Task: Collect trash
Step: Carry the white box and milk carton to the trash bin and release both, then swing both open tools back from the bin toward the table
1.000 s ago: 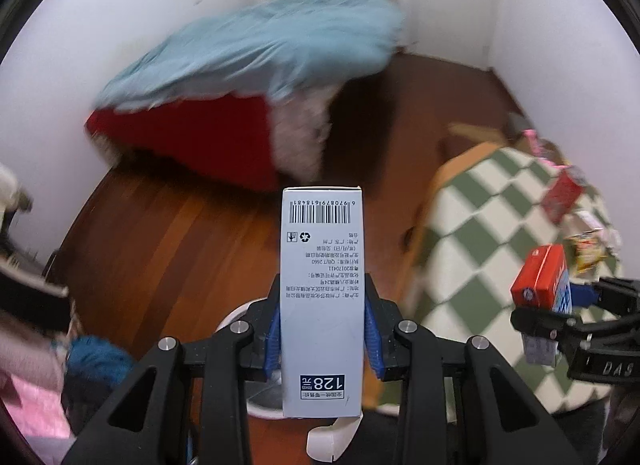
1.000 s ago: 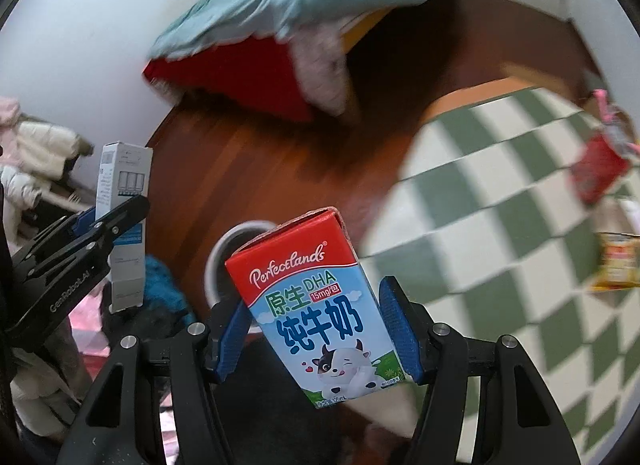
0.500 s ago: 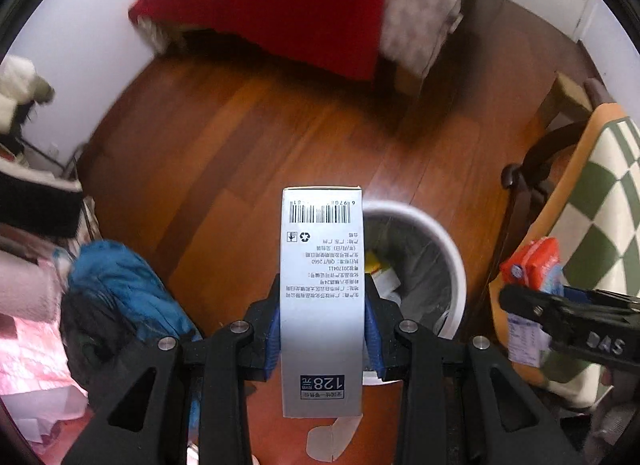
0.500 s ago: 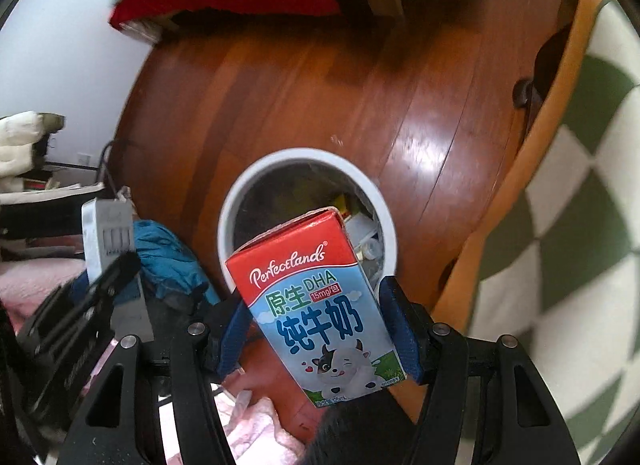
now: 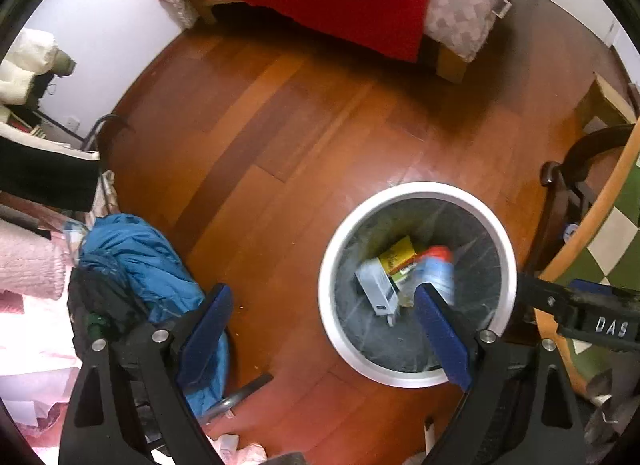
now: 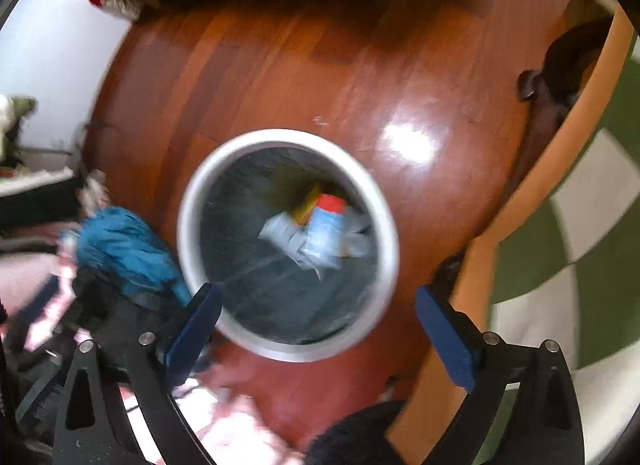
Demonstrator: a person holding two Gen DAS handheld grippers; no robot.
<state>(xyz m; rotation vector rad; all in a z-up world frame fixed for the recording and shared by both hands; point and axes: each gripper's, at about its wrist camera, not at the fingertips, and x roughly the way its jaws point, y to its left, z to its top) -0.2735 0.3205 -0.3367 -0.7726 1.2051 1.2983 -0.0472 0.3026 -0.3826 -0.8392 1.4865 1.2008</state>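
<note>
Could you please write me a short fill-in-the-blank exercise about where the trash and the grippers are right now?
1. The white box and the milk carton lie inside the ____.
2. The left gripper and right gripper are both ____.
3. The trash bin stands on a ____ floor.

Missing words: trash bin; open; wooden

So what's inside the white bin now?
In the white bin: grey box, yellow packet, blurred milk carton. Anything beneath them is hidden.

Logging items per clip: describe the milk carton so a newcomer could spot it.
Find the round white-rimmed trash bin on the wooden floor. Inside it lies the milk carton, the only red-topped, pale blue piece, beside a white box and a yellow pack.
</note>
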